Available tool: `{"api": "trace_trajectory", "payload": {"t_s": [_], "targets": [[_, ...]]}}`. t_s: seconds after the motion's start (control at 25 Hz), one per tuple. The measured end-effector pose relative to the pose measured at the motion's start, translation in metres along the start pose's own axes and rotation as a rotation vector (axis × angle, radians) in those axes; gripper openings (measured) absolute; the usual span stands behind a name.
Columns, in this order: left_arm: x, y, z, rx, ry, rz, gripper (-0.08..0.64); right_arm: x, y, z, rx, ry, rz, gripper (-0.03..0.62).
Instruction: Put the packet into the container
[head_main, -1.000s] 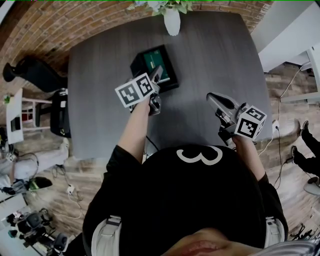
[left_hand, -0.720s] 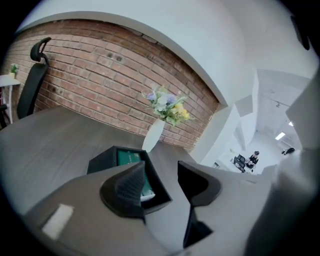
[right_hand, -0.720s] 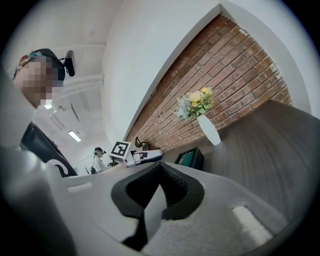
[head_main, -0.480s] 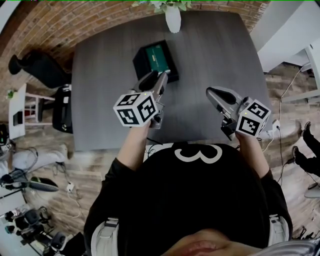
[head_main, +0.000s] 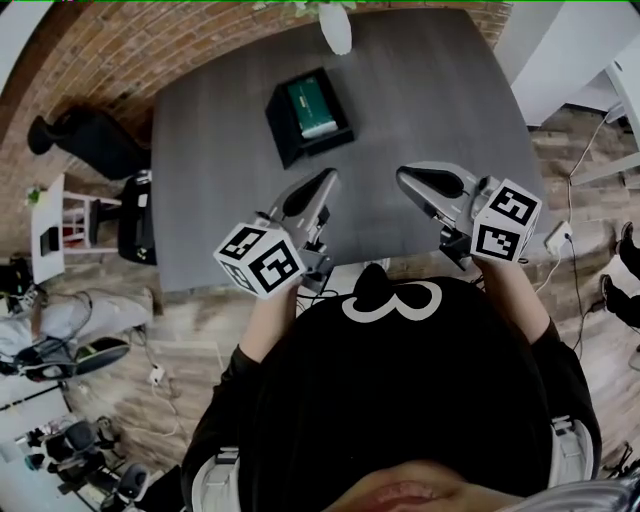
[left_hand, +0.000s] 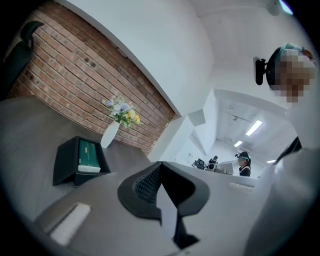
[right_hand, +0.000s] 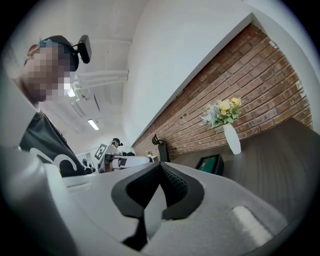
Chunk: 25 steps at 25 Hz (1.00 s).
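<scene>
Dark grey table fills the upper head view; its near edge at 6 o'clock is covered by the person's body.

Black container sits toward 12 o'clock on the table, well apart from both tools.

Left gripper: jaws pressed together, nothing between them. Right gripper: jaws likewise together, empty. Both are above the near table.

White vase stands at the far edge; its flowers are cut off by the frame.

Green packet lies flat inside the container, long axis running 11 to 5 o'clock. Its print is too small to read.
</scene>
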<state>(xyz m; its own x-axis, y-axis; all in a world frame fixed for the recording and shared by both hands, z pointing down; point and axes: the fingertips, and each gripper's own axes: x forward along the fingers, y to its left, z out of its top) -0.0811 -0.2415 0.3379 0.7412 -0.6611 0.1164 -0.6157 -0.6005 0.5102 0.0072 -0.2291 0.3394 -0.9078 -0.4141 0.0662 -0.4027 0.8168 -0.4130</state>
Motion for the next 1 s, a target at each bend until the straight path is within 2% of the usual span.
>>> {"api": "trace_trajectory", "payload": {"t_s": [0.52,1.0], "targets": [[-0.026,-0.03,-0.046,0.039,0.03,0.021,0.011,-0.02,0.032,-0.029,0.021,-0.003,0.018,0.0],[-0.029,-0.036,-0.054,0.025,0.015,0.034,0.011,-0.018,0.042,-0.035,0.03,0.02,0.068,0.002]]}}
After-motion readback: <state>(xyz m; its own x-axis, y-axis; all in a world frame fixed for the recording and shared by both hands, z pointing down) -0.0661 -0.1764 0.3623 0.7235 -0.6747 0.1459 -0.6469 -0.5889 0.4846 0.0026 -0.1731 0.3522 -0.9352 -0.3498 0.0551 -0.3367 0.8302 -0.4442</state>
